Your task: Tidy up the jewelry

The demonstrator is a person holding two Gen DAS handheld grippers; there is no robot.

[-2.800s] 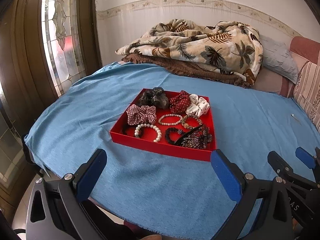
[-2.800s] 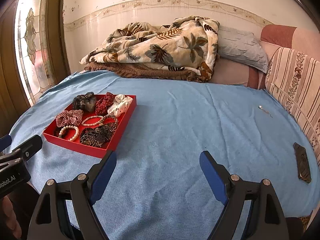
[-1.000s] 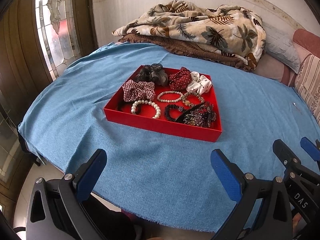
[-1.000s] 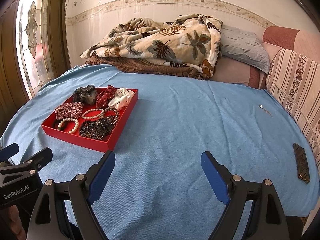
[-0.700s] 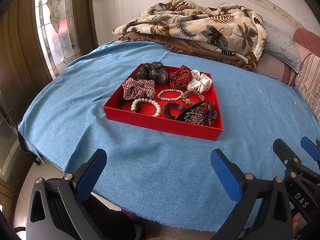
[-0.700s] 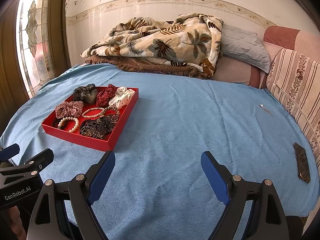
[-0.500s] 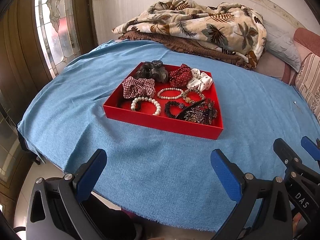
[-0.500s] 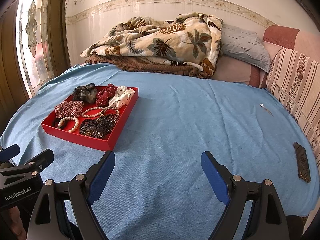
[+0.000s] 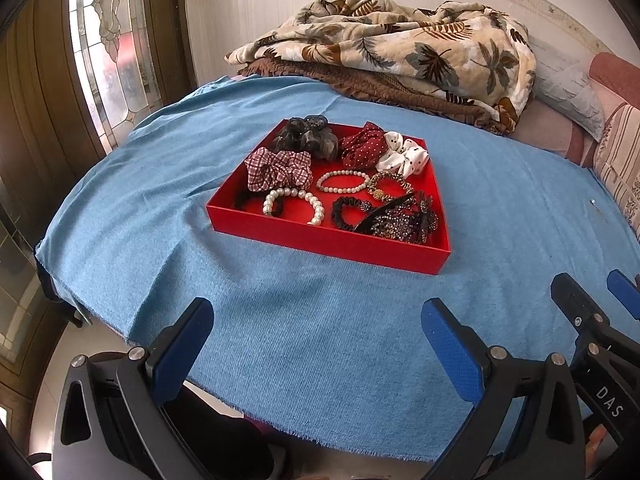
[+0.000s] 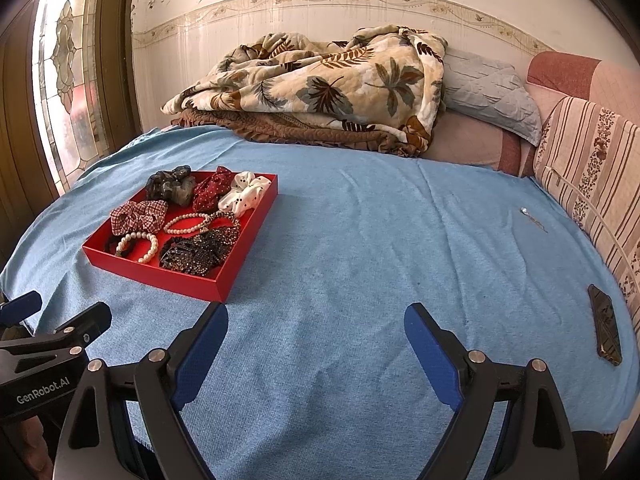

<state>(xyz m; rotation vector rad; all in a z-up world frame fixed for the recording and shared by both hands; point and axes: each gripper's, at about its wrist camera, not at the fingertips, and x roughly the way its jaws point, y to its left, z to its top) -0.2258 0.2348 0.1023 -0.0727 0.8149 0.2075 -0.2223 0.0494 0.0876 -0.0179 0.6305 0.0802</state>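
- Both the left gripper [image 9: 316,336] and right gripper [image 10: 316,340] hang short of the red tray [image 9: 320,236], jaws spread wide, nothing between them.
- In the tray's near row, the pearl bracelet [image 9: 296,204] overlaps a black band; a pinch there may lift both.
- The beaded clips [image 9: 400,220] look tangled and may snag.
- 4 scrunchies fill the tray's far row.

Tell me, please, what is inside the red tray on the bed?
The red tray holds four scrunchies at the back, two pearl bracelets, and dark beaded pieces heaped at the front right. What lies under that heap or under the scrunchies is covered.
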